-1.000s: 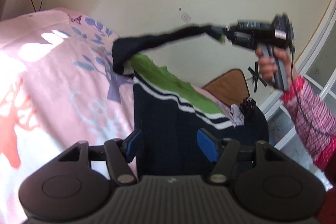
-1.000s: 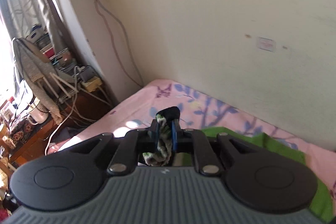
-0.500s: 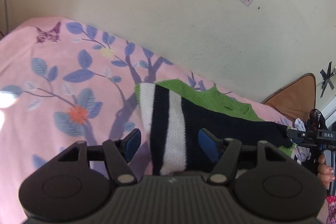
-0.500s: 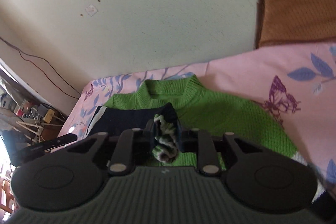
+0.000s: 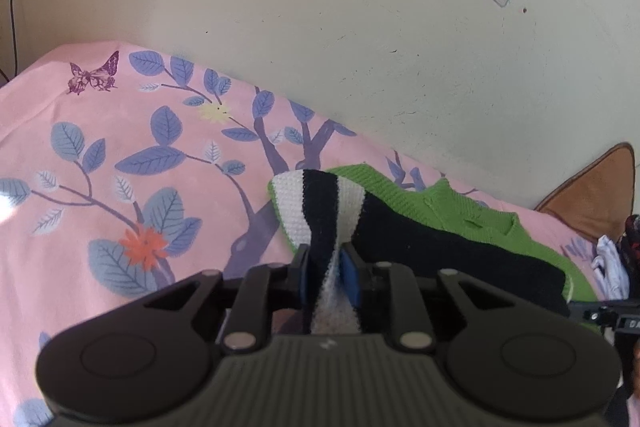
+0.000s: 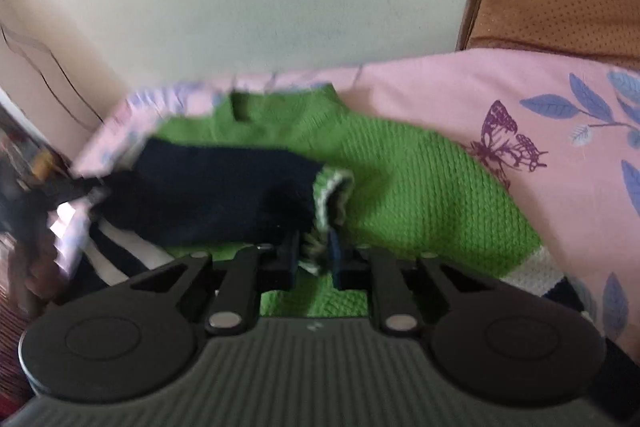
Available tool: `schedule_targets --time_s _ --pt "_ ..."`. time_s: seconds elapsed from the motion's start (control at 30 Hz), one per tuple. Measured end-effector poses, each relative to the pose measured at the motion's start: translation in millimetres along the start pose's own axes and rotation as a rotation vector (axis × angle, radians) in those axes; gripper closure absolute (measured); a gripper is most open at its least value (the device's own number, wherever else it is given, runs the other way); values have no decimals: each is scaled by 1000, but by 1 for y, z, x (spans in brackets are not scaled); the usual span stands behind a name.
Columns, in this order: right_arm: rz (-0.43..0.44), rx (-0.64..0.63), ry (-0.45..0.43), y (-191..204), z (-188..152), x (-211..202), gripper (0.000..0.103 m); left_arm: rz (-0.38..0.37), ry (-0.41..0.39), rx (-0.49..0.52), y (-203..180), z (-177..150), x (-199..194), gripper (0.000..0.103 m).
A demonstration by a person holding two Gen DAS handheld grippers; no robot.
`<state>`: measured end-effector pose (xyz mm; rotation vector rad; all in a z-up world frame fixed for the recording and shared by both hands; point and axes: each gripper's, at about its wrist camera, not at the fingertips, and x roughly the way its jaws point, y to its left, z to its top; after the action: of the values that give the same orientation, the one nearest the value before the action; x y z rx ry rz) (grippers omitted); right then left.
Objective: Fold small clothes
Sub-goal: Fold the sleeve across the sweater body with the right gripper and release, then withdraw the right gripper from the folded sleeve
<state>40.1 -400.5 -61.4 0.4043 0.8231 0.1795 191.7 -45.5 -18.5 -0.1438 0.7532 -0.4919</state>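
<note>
My left gripper [image 5: 325, 273] pinches the striped white-and-navy band of the small sweater [image 5: 420, 227], its blue pads nearly together on the knit, while my right gripper [image 6: 314, 253] clamps the green-flecked cuff of the navy sleeve [image 6: 224, 195]. The sweater lies on the pink floral bedsheet [image 5: 120, 155] near the wall, sleeve drawn across its green body. I judge a sleeve fold is under way; next I should lay the sleeve flat, release, then fold the body.
</note>
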Motion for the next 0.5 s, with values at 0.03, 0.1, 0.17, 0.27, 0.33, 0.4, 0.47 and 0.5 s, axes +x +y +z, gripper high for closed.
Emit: schedule_targets --time_s 0.03,0.1,0.17,0.27,0.33,0.4,0.47,0.5 --pt "-33 -50 -4 6 0 -1 85 14 -11 22 -2 -2 -2 76" --pt "-153 -47 -49 12 4 -12 81 38 -24 38 -4 -1 -10 71" --pt "-253 -82 -126 16 3 -32 79 41 -82 23 -2 2 -28 74" --pt "-196 -58 -197 17 -7 -76 79 -7 -194 11 -4 9 -57 74" --pt "-196 -27 -270 16 -23 -108 78 -77 -210 24 -12 11 -64 74" --pt "-199 50 -341 11 -47 -140 77 -109 -186 60 -25 8 -59 73" --pt "-230 163 -387 -2 -74 -165 76 -140 -141 105 -39 2 -48 73" --pt "-241 240 -406 -12 -90 -177 74 -152 -115 122 -45 -2 -42 73"
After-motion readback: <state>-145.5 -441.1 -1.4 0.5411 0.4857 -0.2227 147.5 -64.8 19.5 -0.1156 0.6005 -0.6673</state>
